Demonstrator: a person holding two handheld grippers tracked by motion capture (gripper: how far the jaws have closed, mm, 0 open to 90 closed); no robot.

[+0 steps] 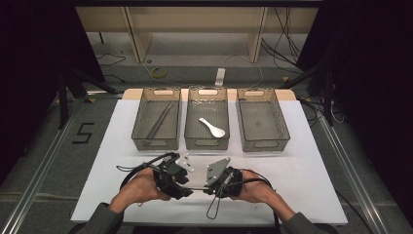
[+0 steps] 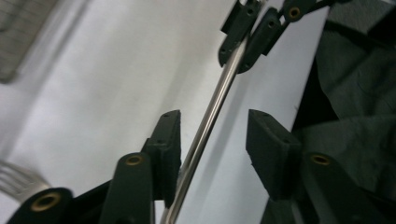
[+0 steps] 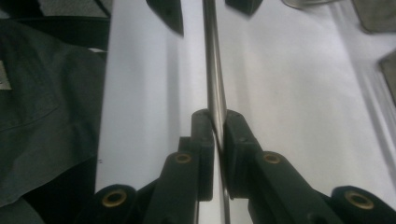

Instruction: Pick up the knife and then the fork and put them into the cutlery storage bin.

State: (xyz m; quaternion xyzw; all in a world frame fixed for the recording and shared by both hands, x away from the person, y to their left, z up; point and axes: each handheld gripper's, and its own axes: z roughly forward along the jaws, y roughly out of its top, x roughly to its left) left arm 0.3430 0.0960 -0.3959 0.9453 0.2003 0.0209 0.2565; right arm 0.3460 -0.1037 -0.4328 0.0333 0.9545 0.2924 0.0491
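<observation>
A thin shiny metal stick spans the gap between my two grippers, low over the white sheet near the front edge. My right gripper is shut on one end of the stick, pads pressed on both sides. My left gripper is open: the stick runs between its jaws, close to the left pad, with a clear gap to the right one. In the high view the left gripper and the right gripper face each other, almost tip to tip.
Three mesh baskets stand in a row at the back of the white sheet. The left basket holds two dark chopsticks, the middle basket a white spoon, and the right basket nothing.
</observation>
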